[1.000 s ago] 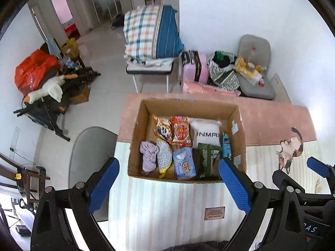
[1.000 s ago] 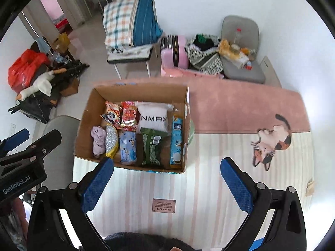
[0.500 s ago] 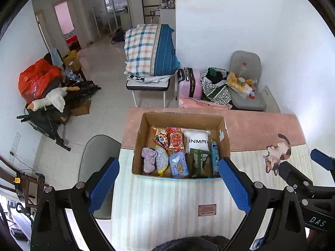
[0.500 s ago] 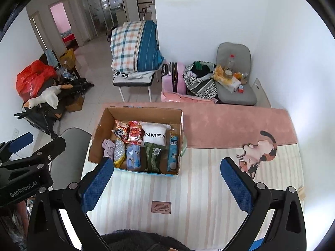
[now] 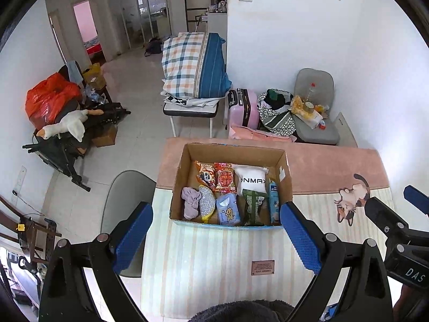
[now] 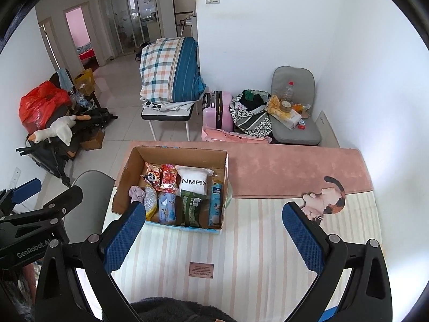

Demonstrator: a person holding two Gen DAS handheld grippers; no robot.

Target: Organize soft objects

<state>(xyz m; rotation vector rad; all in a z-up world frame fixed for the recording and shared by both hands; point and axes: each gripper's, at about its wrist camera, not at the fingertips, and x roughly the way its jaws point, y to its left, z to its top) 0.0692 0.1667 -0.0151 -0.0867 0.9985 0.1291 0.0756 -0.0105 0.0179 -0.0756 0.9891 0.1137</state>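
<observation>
Above the worktop [image 5: 203, 252], both pairs of tongs hung high with nothing between them: the left tongs [image 5: 217, 236] gaped wide over the near edge of the cardboard box [image 5: 287, 179], and the right tongs [image 6: 214, 238] gaped just as wide over bare striped cloth to the box's right. The soft things lay packed inside the box in two rows: a lilac cloth bundle [image 5: 191, 205] at the near left, a light-blue tissue pack [image 5: 228, 212] beside it, a green packet [image 5: 254, 206] further right, and a white pillow-like pack [image 5: 252, 179] behind. By the look of it the sorting was finished or nearly so, with nothing soft left loose on the cloth. If another piece was to be reached, the sound way was to come straight down over one item, keep the fingers clear of the cardboard walls, and pinch it at its bulkiest middle so that it would not slip or drag its neighbours.
</observation>
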